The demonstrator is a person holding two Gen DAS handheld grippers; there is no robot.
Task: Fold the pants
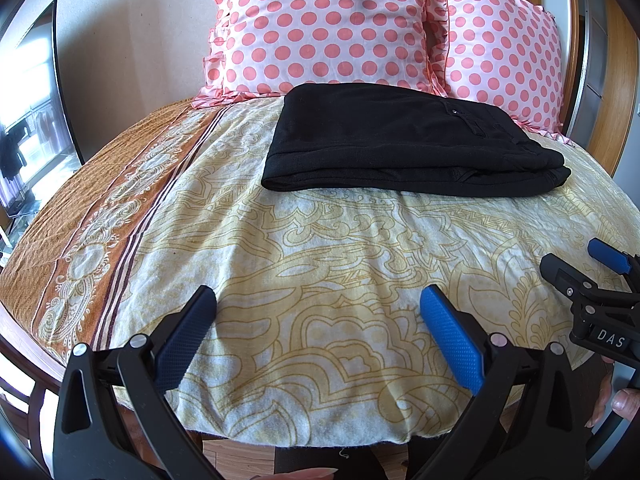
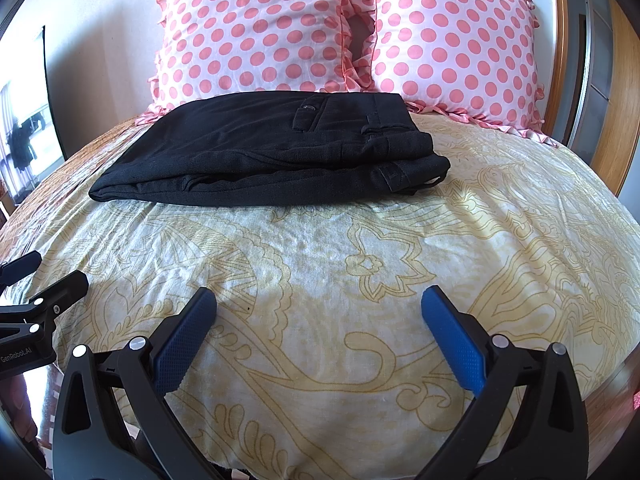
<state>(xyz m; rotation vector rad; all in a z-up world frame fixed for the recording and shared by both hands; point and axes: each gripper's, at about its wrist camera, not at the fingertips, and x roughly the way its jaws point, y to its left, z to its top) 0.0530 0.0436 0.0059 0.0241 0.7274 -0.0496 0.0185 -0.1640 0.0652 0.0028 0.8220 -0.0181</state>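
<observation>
the bed cover (image 2: 360, 320) is big and pale, with yellow swirls and flowers on it, and a brown patterned strip (image 1: 80, 240) runs down its side, off to the left of the left claw. two pink pillows with dots (image 2: 260, 28) stand up at the far end, well ahead of both claws. the black pants (image 2: 260, 152) lie folded in a flat stack on the cover, just in front of the pillows and well ahead of both claws, touching neither. a dark screen (image 1: 36, 92) stands far to the left by the wall.

the left claw (image 1: 318, 340) is spread wide with nothing in it, low over the near edge of the cover. the right claw (image 2: 318, 340) is spread wide too, and holds nothing. the two claws sit side by side. the right claw's body reads "das" (image 1: 610, 340). the left claw's body reads "genrobot.ai" (image 2: 16, 354). a thumb (image 1: 624, 400) shows below the right claw.
</observation>
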